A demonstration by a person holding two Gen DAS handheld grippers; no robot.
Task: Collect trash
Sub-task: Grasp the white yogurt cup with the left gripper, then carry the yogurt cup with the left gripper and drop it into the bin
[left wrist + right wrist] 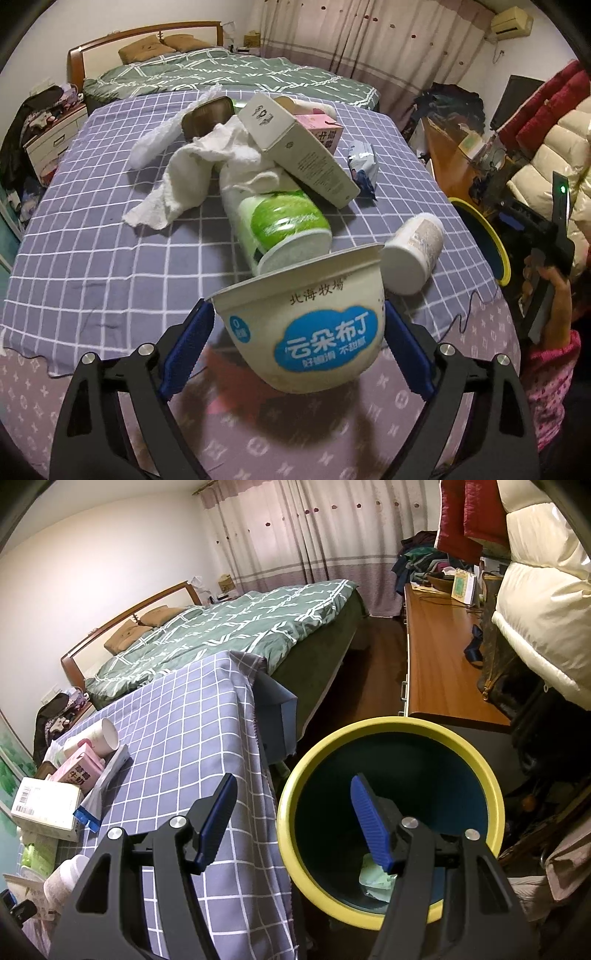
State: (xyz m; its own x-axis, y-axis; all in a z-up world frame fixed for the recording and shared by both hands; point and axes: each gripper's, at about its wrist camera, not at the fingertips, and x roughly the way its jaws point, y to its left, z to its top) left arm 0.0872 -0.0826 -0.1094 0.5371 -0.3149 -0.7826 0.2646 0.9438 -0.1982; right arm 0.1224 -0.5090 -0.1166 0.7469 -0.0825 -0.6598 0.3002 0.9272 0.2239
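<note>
At the near edge of the checked tablecloth [92, 236], the left gripper [299, 336] brackets a white pudding cup [306, 325] that lies tipped, its rim pointing away toward the pile. The blue pads [188, 347] stand on either side of the cup's widest part, the left one touching the rim corner; whether they already press firmly cannot be told, so I judge this a grasp being taken, not yet secure. Beyond it wait a green-labelled tub [280, 229] on its side, a small white jar [413, 254], crumpled tissue [192, 173], a grey carton [306, 151] and a pink milk box [325, 129], heaped together as trash. The right gripper [291, 823] hangs empty with jaws apart beside the yellow-rimmed bin [491, 786], probably waiting near the drop point. A pale wrapper [376, 882] already lies inside.
</note>
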